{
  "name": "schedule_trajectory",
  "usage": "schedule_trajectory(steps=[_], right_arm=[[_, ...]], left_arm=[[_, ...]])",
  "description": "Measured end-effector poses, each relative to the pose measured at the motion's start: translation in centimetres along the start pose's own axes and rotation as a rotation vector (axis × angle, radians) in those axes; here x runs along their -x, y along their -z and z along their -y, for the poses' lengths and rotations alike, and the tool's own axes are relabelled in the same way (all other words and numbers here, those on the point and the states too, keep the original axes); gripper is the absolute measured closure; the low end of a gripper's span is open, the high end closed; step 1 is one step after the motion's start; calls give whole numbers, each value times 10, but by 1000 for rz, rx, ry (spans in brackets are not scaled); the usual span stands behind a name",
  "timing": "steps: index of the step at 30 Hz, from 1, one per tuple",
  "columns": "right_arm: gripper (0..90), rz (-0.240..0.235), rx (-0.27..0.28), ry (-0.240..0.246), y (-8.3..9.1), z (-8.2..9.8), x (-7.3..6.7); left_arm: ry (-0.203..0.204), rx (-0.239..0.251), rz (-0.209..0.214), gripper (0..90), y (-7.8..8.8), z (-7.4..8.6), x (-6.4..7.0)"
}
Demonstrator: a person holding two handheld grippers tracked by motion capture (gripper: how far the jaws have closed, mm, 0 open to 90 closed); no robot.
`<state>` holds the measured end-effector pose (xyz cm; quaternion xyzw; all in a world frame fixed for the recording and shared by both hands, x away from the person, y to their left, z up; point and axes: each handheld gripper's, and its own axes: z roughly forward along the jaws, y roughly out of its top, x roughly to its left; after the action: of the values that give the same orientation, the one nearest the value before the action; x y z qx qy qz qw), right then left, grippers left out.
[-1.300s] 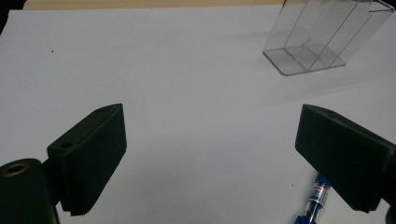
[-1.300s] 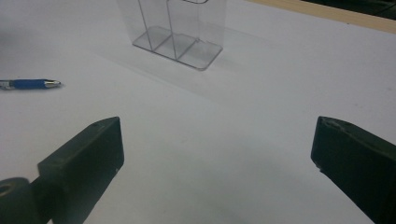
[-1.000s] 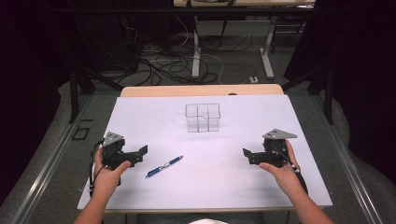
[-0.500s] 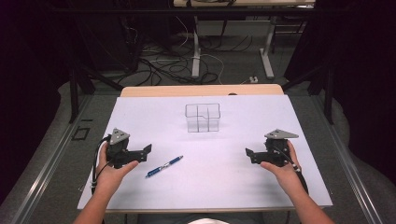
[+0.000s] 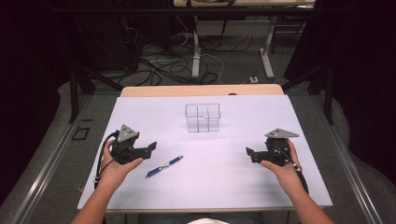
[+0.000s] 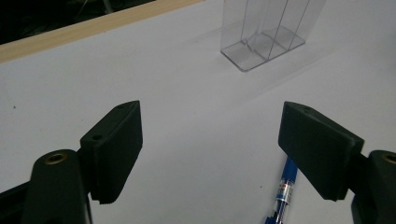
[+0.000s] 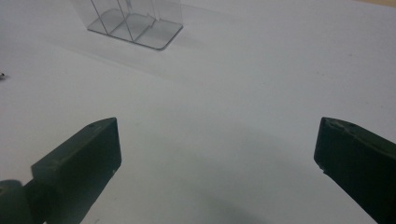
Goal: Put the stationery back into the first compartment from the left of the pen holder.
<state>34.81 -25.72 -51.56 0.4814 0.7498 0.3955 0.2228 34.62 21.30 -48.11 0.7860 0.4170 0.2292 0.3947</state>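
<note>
Edging inward from the tabletop's left edge, the left gripper (image 5: 150, 148) now hovers nearer the blue pen (image 5: 164, 166), jaws narrowing but still apart, nothing between. Unmoved, the right gripper (image 5: 250, 154) stays open.

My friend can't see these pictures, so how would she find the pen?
Start at the big white table and find the clear plastic box with dividers standing near its middle. Come from there toward the person's left gripper; the pen lies flat just beside that gripper, free of its open jaws. It is the one thin blue thing there, with a silvery middle.
</note>
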Motion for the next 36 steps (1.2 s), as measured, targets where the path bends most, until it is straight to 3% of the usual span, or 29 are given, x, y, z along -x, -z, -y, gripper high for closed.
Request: schedule_trajectory(steps=[4, 13, 20, 26, 29, 33, 36], right_arm=[[4, 0, -6, -5, 1, 0, 0], [26, 17, -23, 3, 2, -2, -2], [23, 9, -25, 2, 2, -1, -3], [36, 7, -24, 12, 1, -1, -3], [43, 4, -24, 5, 1, -1, -4], [46, -3, -29, 3, 1, 1, -3], [47, -8, -32, 1, 0, 1, -3]], left_arm=[[-29, -12, 5, 281, -1, -4, 3], [-84, -58, 20, 319, -6, -10, 8], [-128, -74, 62, 347, -11, -14, 8], [-178, -142, 89, 352, -18, -18, 14], [-229, -190, 100, 377, -22, -20, 17], [-262, -239, 128, 407, -28, -22, 24], [-263, -270, 139, 436, -32, -23, 27]])
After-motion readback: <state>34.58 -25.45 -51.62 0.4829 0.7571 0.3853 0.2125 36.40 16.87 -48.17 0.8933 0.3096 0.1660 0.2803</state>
